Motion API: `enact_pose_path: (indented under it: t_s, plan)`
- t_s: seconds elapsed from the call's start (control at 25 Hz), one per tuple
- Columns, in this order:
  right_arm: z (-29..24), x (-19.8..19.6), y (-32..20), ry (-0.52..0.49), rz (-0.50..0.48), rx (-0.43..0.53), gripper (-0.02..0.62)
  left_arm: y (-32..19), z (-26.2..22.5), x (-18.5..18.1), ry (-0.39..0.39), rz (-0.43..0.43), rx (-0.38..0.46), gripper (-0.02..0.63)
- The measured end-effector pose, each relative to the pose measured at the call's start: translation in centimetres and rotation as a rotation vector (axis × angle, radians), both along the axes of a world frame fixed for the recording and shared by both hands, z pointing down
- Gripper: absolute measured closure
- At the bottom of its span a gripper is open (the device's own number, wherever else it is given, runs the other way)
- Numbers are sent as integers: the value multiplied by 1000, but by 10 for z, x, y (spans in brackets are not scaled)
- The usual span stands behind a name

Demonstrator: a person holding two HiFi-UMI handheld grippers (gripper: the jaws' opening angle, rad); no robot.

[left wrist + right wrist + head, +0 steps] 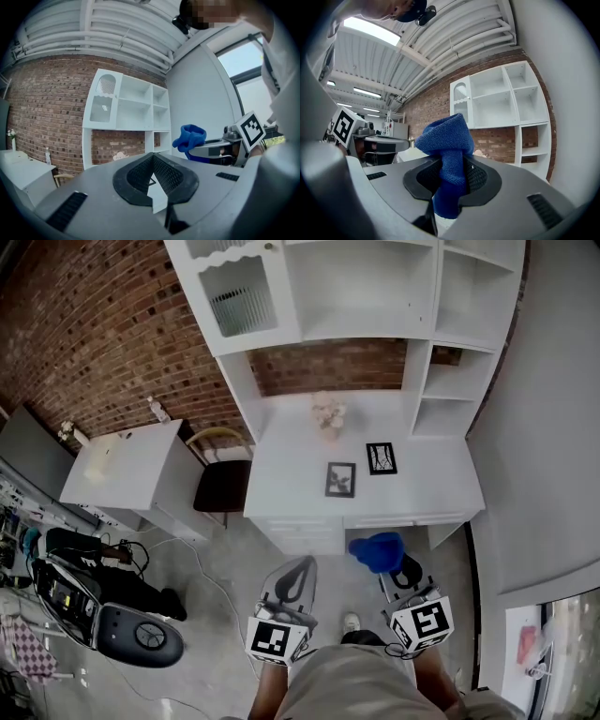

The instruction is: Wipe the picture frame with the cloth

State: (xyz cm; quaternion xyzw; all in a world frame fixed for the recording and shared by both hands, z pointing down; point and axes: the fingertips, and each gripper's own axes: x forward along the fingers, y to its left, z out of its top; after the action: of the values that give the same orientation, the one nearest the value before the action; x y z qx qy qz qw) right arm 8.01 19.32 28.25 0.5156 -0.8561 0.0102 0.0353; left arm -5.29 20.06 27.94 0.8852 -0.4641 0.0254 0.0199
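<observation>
Two dark picture frames stand on the white desk [450,486], one [340,479] near the front middle and one [381,458] behind it to the right. Both grippers are held over the floor, well short of the desk. My right gripper [392,568] is shut on a bunched blue cloth [377,551], which sticks up between its jaws [445,138]. My left gripper [292,579] is shut with nothing in it; its tips meet in the left gripper view [153,157]. That view also shows the cloth [190,137] to its right.
A small flower ornament [328,413] sits at the desk's back. White shelves [375,287] rise above against a brick wall. A dark chair [222,486] and a white side table [127,465] stand to the left. A black machine [103,610] and cables lie on the floor at left.
</observation>
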Motion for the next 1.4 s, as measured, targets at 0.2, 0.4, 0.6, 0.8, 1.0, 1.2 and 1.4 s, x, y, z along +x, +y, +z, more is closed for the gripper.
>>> enact_pose_path:
  t_s: [0.2,0.4,0.6,0.8,1.0,1.2,1.4]
  plan:
    - [2,11,-23,-21,-19,-4,509,-19,0,13,26,-8,-9,609]
    - [6,16,-40,-38,-28,-3,509,-35,7,19,19,-6,-24,609]
    - [10,19,-55,-55,-27,-11,509,-54,10,25,21,-2,-22,608]
    - [11,17,-74,-44,-30,-6,508,-72,12,24,22,0,-15,608]
    - [14,14,-99,-38,-17,-15,508,-99,16,21,15,11,-9,609]
    - [21,12,-128,-26,7,-35,508,-130,25,22,13,46,-17,609]
    - [34,9,-159,-8,29,-64,508,-164,44,22,3,83,-33,609]
